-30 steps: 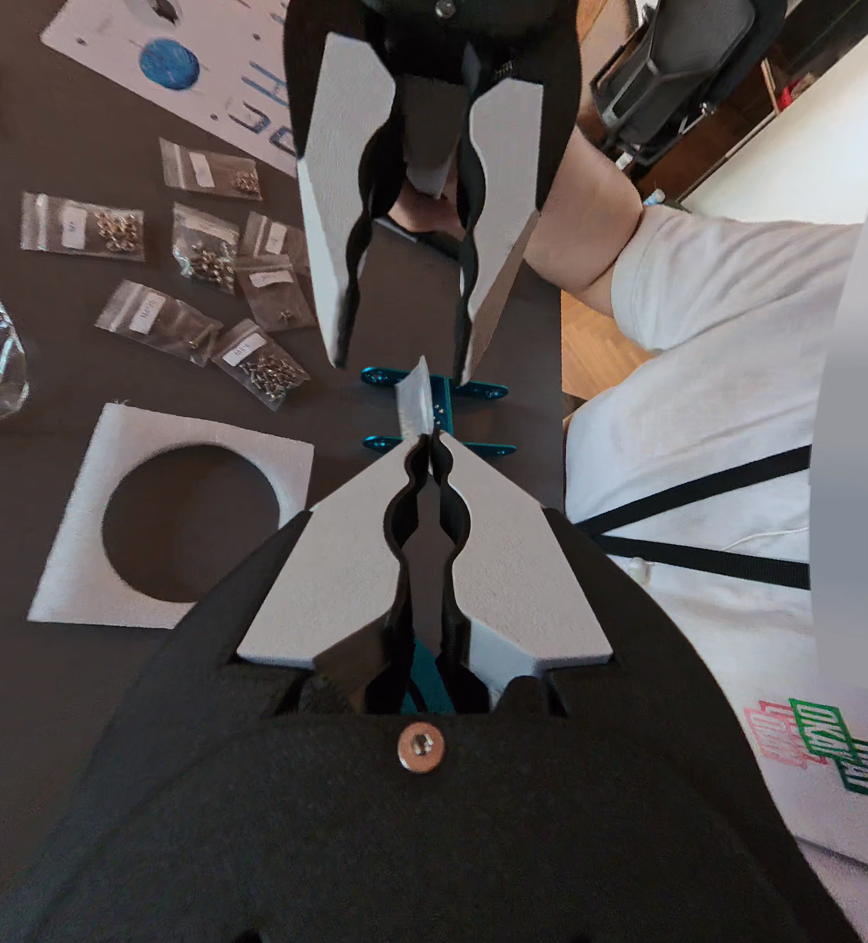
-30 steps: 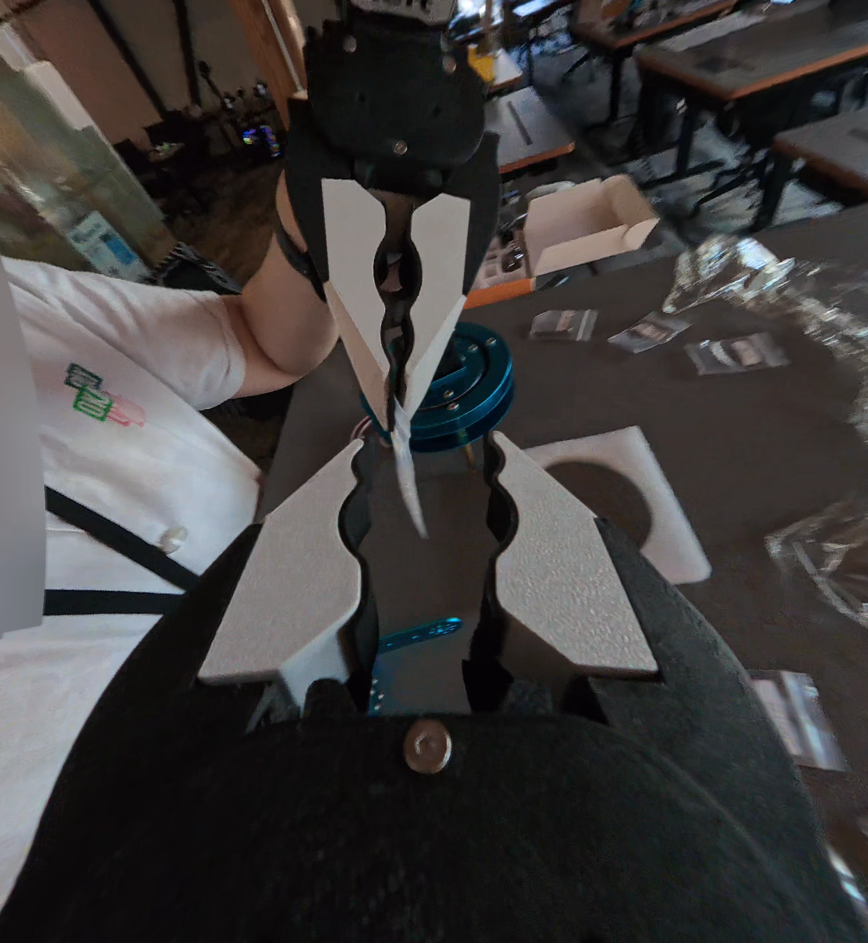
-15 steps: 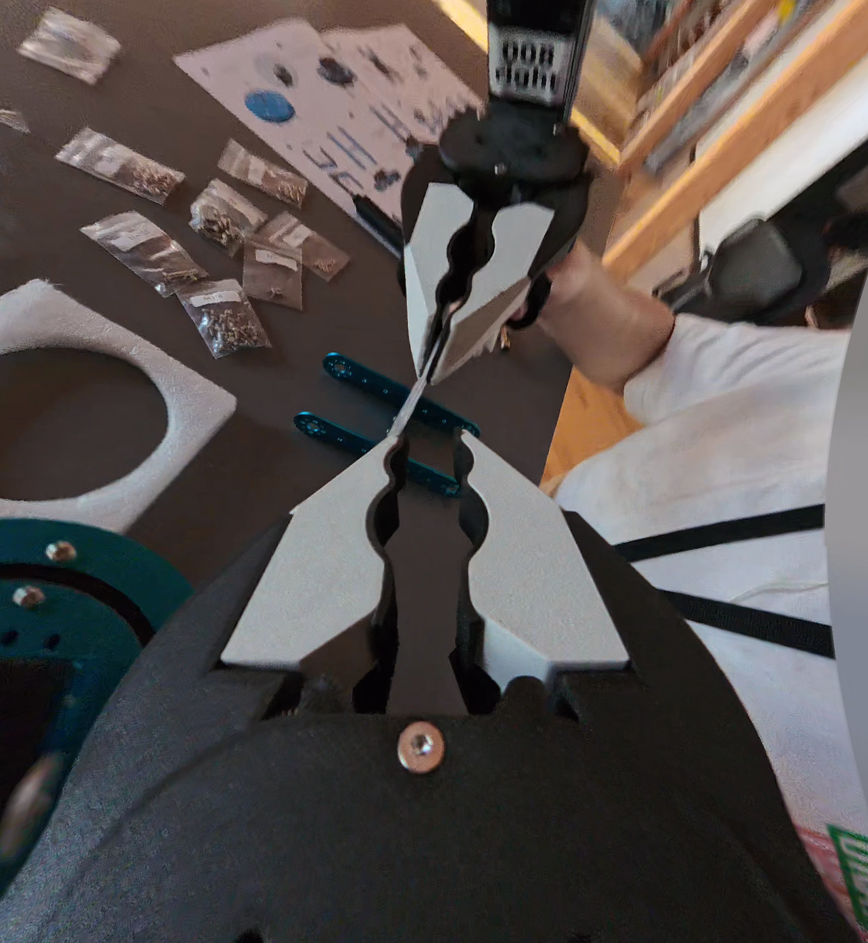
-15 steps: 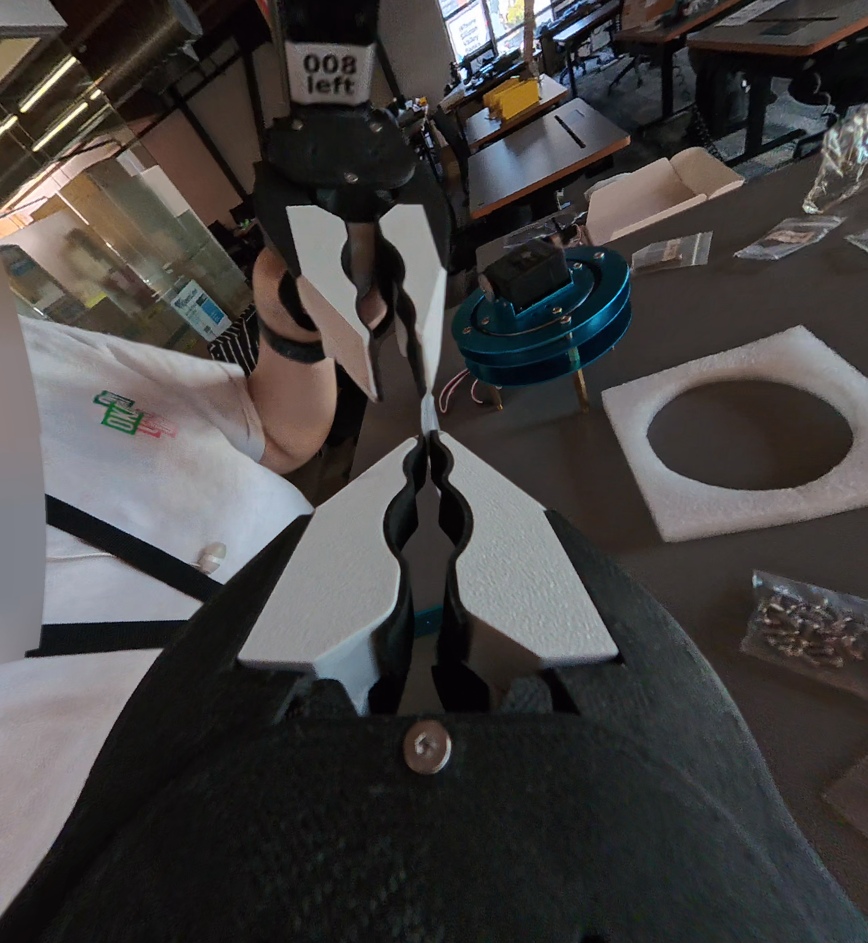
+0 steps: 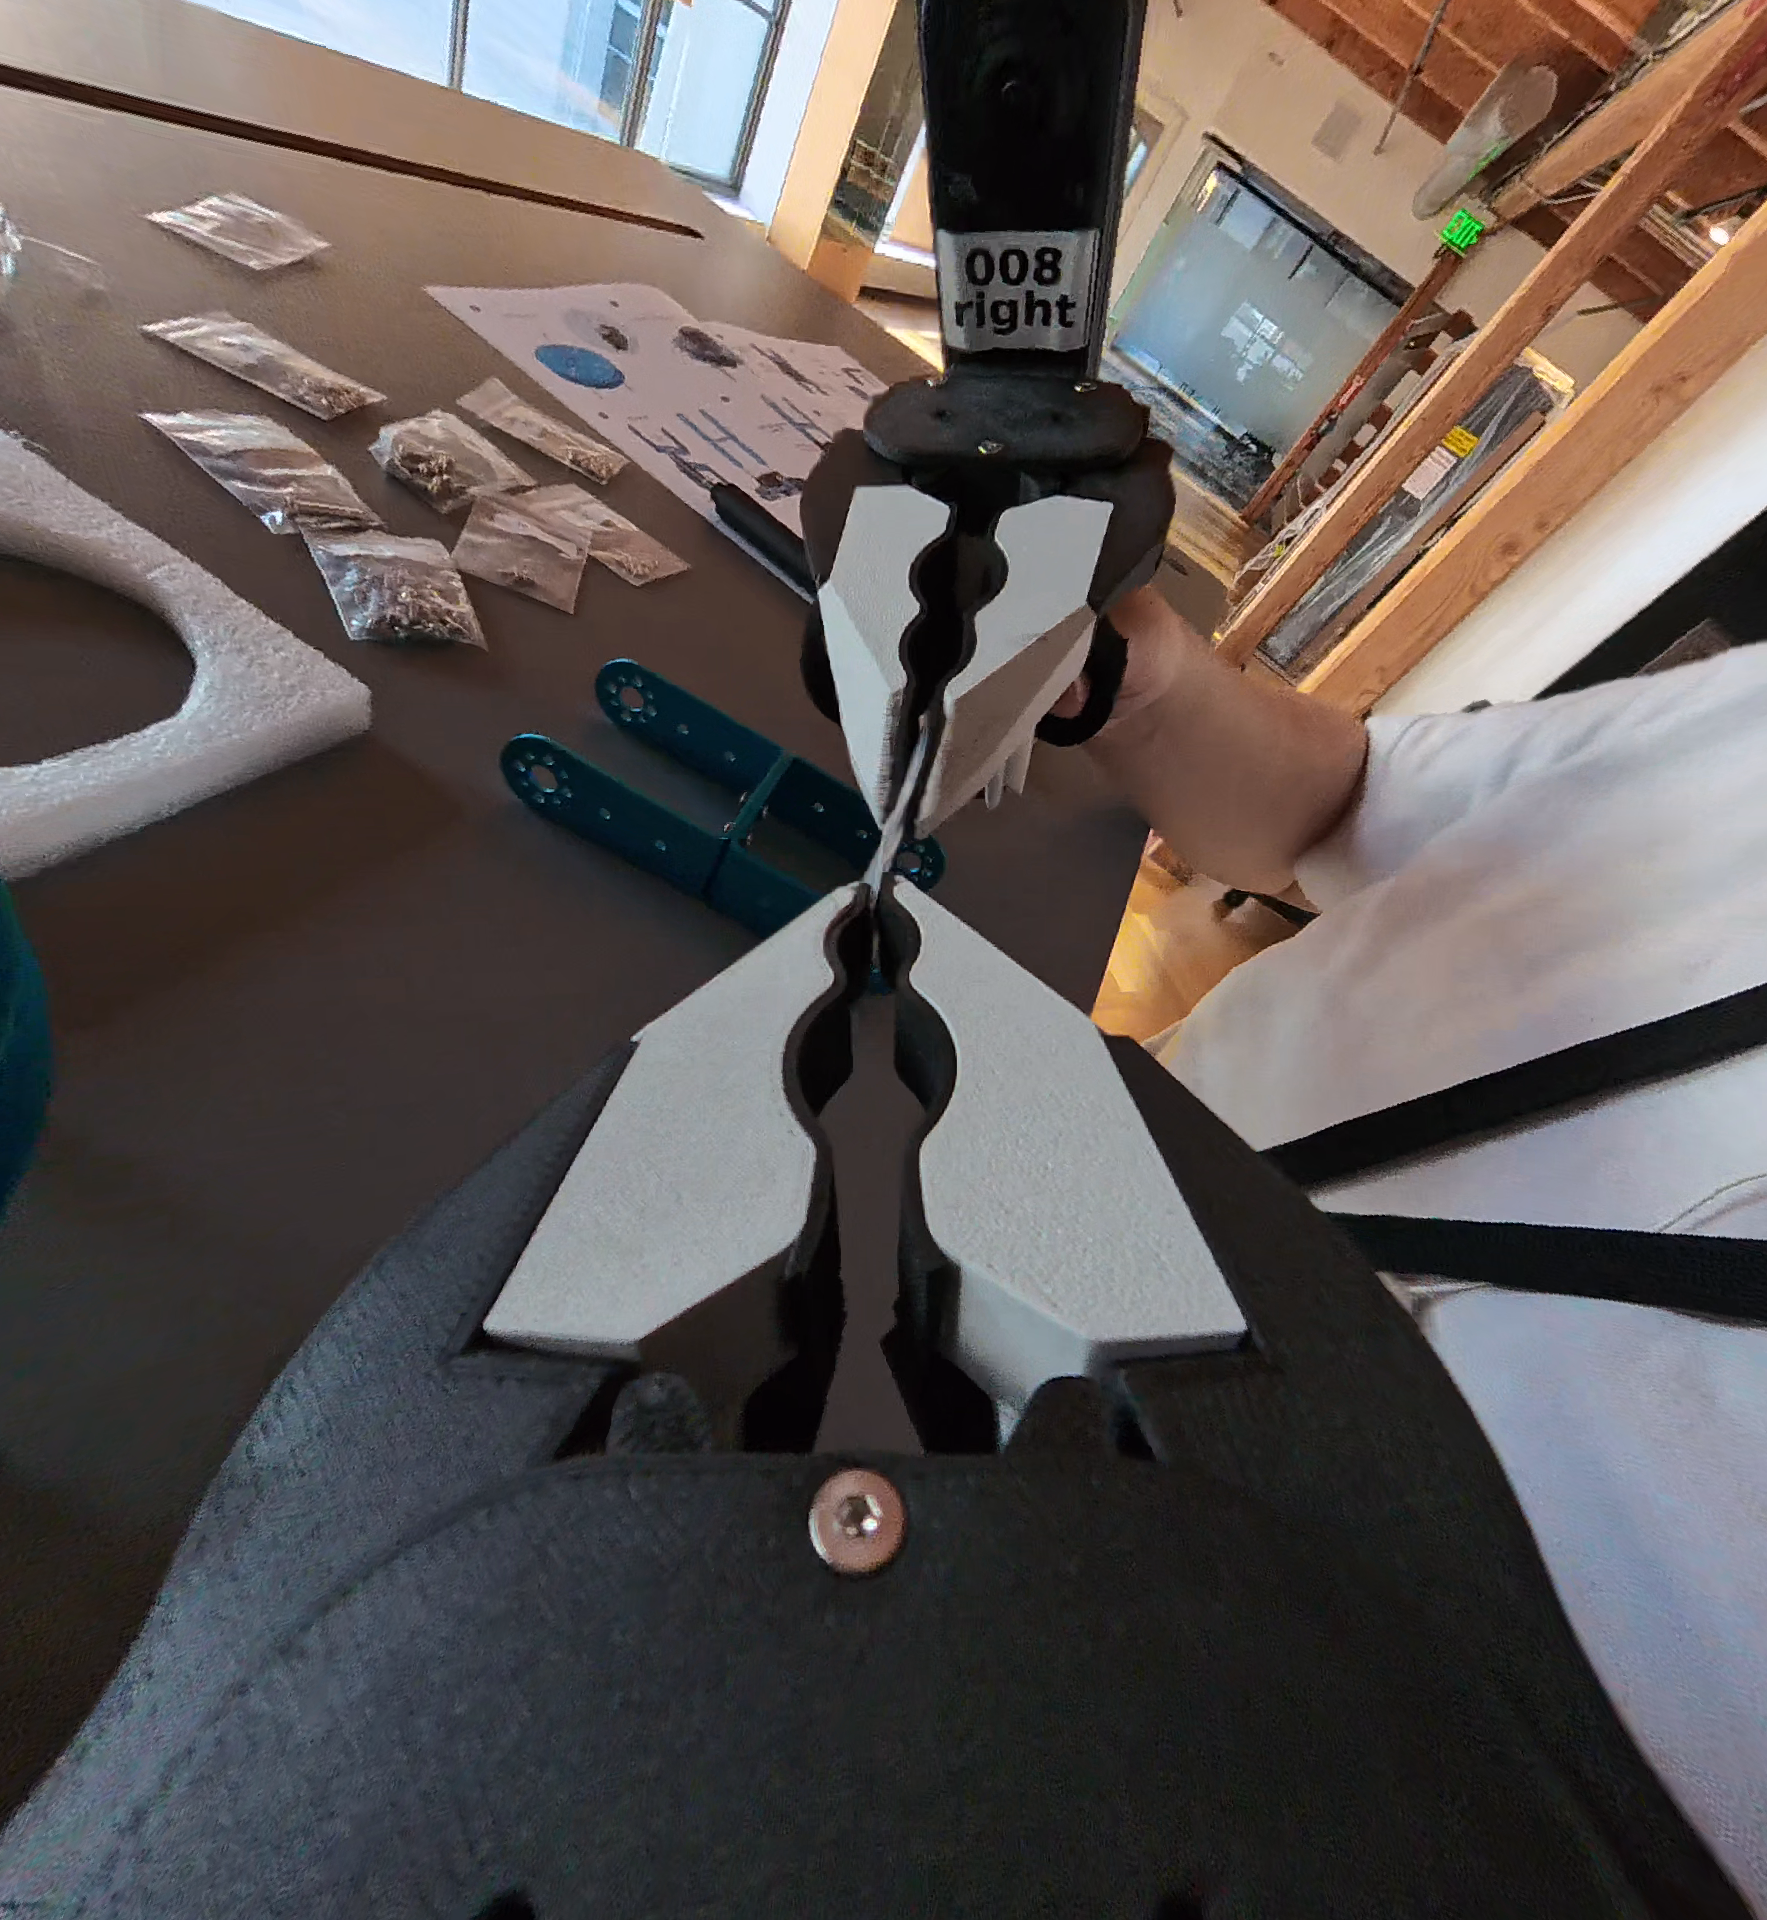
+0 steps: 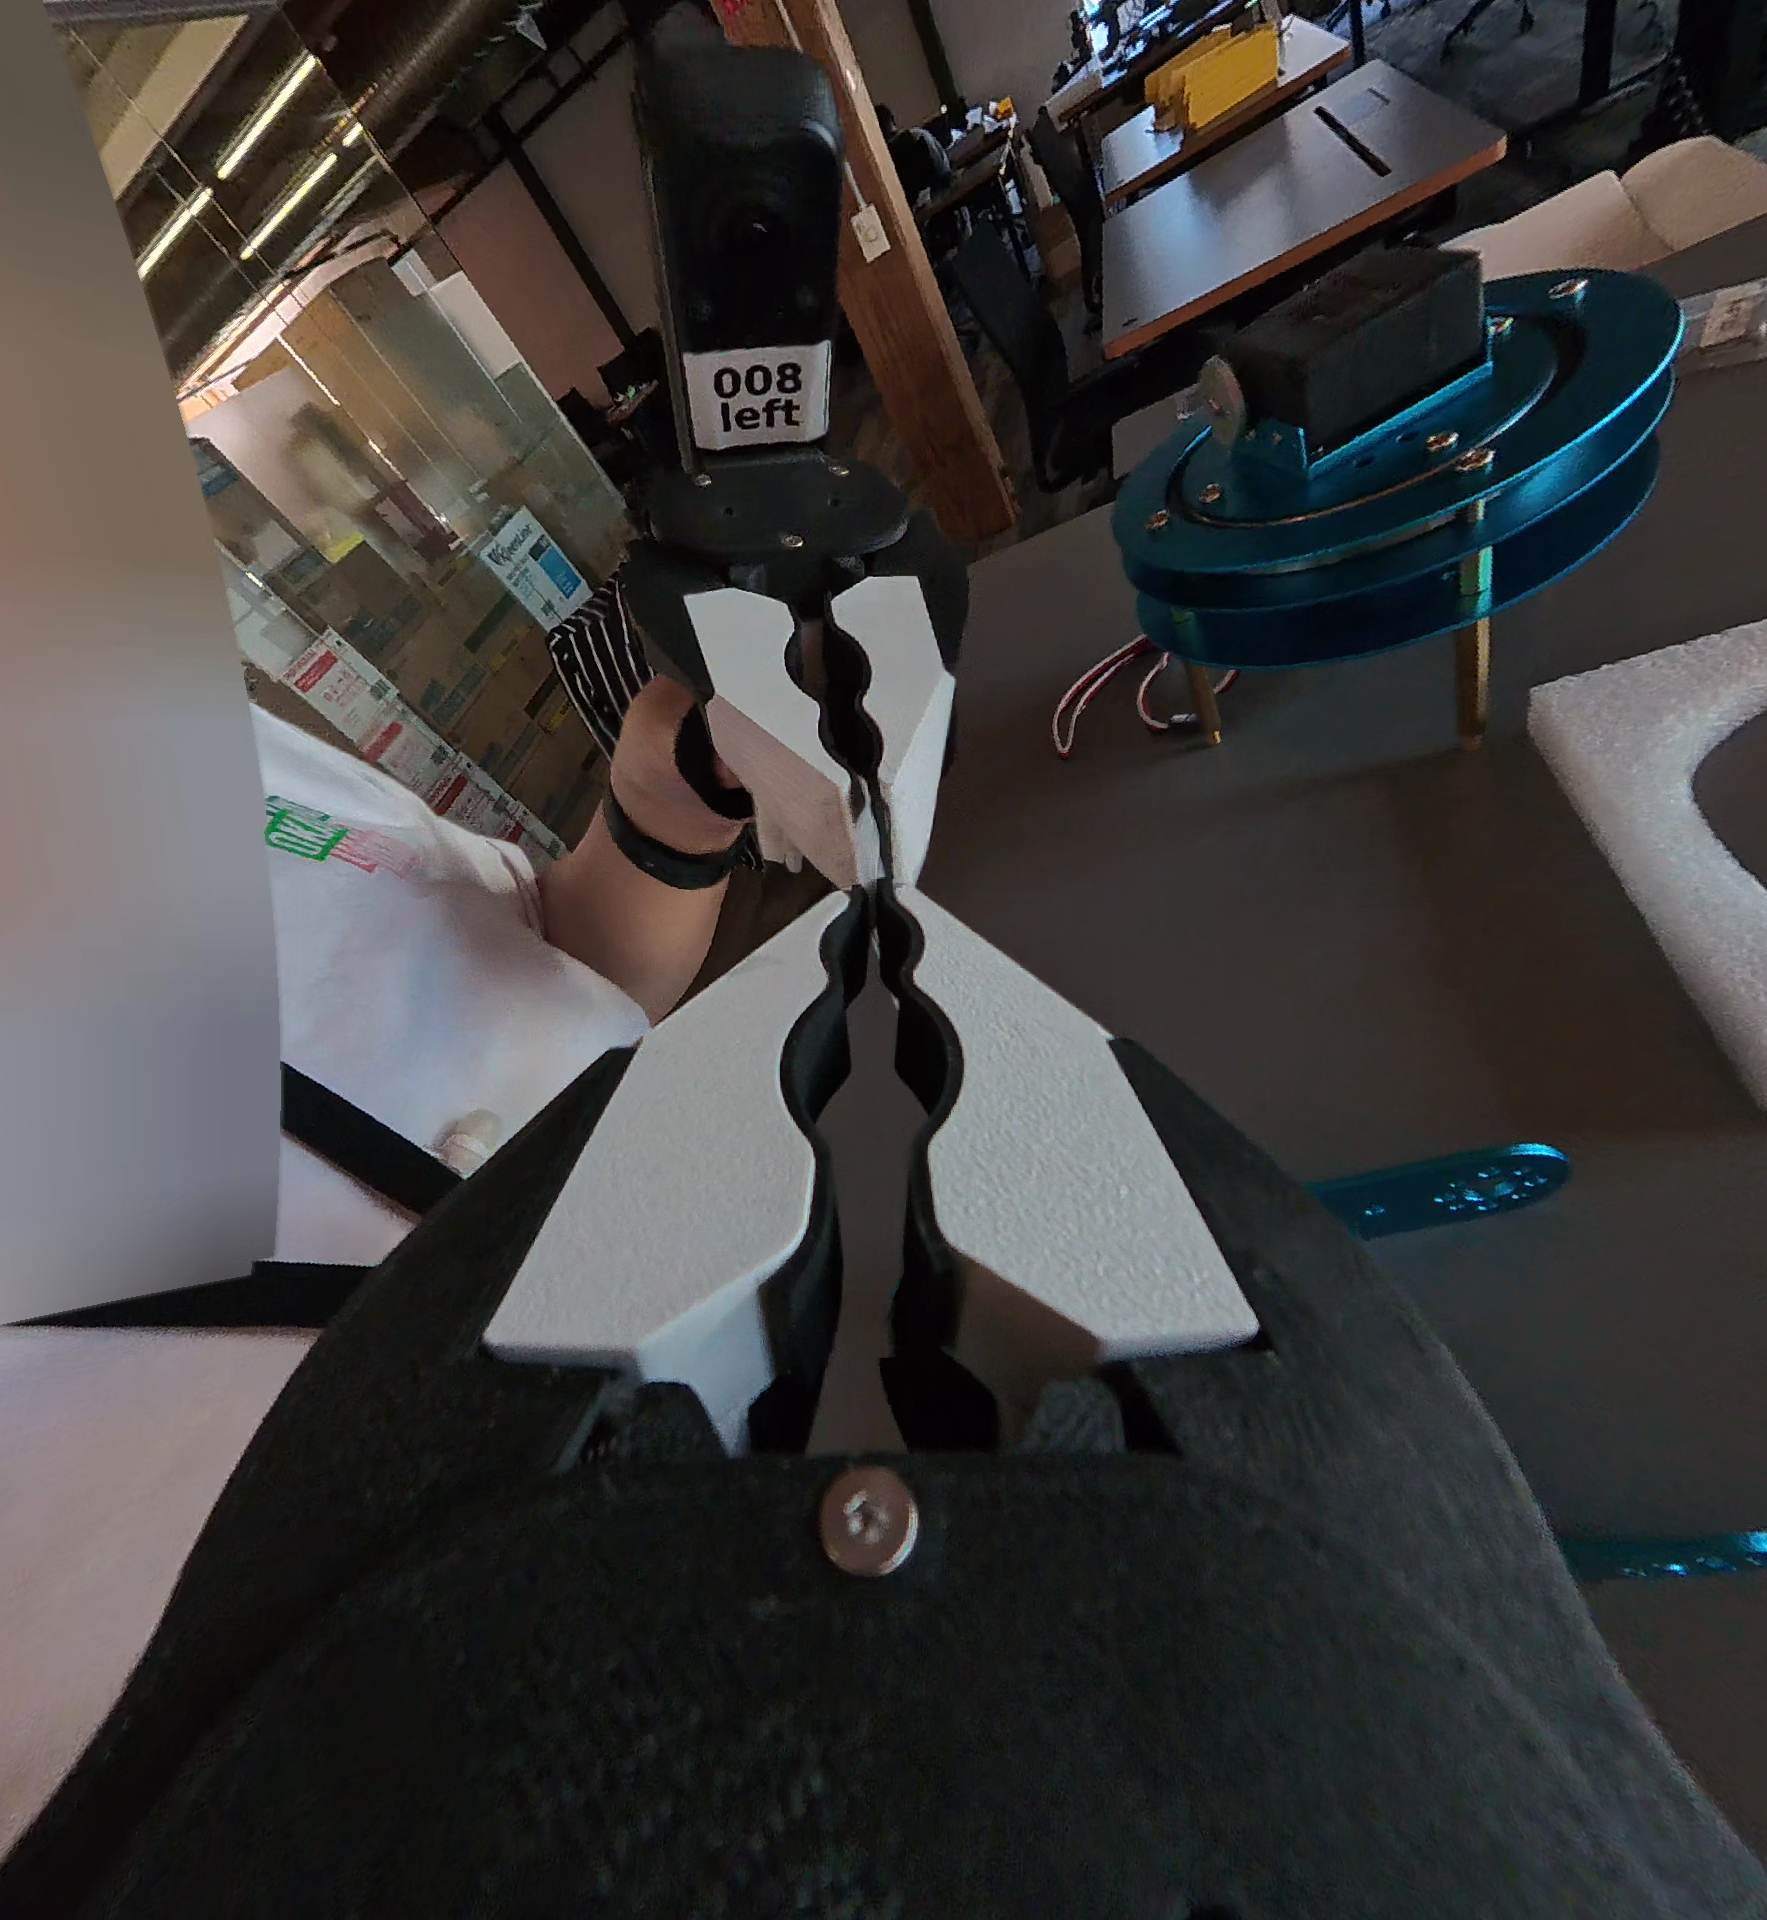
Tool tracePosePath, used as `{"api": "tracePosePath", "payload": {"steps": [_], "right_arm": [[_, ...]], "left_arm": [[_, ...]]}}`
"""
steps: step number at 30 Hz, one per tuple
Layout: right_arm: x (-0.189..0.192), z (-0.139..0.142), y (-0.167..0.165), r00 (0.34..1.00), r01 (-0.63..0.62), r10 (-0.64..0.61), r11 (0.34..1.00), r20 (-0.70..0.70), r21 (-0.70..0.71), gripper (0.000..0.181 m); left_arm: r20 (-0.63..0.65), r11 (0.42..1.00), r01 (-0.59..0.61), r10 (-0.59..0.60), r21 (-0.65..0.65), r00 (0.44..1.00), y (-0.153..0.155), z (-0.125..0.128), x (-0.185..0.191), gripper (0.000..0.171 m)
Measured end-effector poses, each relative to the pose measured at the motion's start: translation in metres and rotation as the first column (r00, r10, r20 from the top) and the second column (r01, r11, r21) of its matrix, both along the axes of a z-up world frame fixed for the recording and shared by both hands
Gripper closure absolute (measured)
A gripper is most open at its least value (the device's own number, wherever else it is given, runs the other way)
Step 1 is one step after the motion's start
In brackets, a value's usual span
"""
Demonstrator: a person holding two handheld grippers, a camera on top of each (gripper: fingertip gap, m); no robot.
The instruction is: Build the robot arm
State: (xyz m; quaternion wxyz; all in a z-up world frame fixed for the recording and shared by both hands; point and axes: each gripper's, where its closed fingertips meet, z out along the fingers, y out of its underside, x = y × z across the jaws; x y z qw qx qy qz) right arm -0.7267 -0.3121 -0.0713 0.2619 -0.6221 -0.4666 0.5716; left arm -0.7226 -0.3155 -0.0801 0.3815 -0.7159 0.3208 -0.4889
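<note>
A small clear plastic bag point(image 5: 887, 860), seen edge-on as a thin strip, is stretched between my two grippers above the dark table point(image 5: 339, 987). My left gripper point(image 5: 874, 912) is shut on its near end. My right gripper point(image 5: 908, 816) faces it tip to tip and is shut on the other end. In the right wrist view my right gripper point(image 6: 874, 906) meets the left gripper point(image 6: 874, 857), and the bag is almost hidden between the tips. A blue metal bracket point(image 5: 723, 821) lies on the table below them.
A blue round base with a black servo point(image 6: 1398, 488) stands on legs. White foam with a round hole point(image 5: 183, 644) lies to the left. Several bags of screws point(image 5: 396, 597) and a printed sheet point(image 5: 692, 395) lie farther back. The table edge point(image 5: 1118, 935) and a person's white shirt point(image 5: 1481, 987) are to the right. My left and right fingertips are right by each other.
One second ago my left gripper held the bag and the right was open. Then the right shut on it and the left opened. Now both are shut on it, raised and tilted up.
</note>
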Motion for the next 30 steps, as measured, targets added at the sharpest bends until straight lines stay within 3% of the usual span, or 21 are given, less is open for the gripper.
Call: {"api": "tracePosePath", "payload": {"steps": [3,6,12,17,30], "right_arm": [[0.005,0.000,-0.003,0.999,-0.029,0.027,0.998,0.036,0.056,0.162],[0.009,0.003,-0.004,0.996,-0.063,0.052,0.984,0.072,0.165,0.167],[0.009,-0.019,-0.012,0.951,-0.195,0.109,0.938,0.289,0.286,0.167],[0.010,-0.031,-0.016,0.916,-0.258,0.148,0.929,0.374,0.266,0.174],[0.013,-0.037,-0.019,0.909,-0.239,0.154,0.954,0.388,0.179,0.181]], "left_arm": [[-0.052,1.000,0.008,-0.008,0.005,0.999,-0.004,-0.013,-0.001,0.171],[-0.122,0.999,0.020,-0.016,0.036,0.992,-0.008,-0.022,-0.001,0.171],[-0.229,0.994,0.068,-0.047,0.087,0.972,-0.015,-0.035,0.009,0.171],[-0.255,0.991,0.094,-0.067,0.095,0.965,-0.019,-0.039,0.014,0.171],[-0.262,0.987,0.117,-0.086,0.107,0.961,-0.019,-0.040,0.016,0.171]]}}
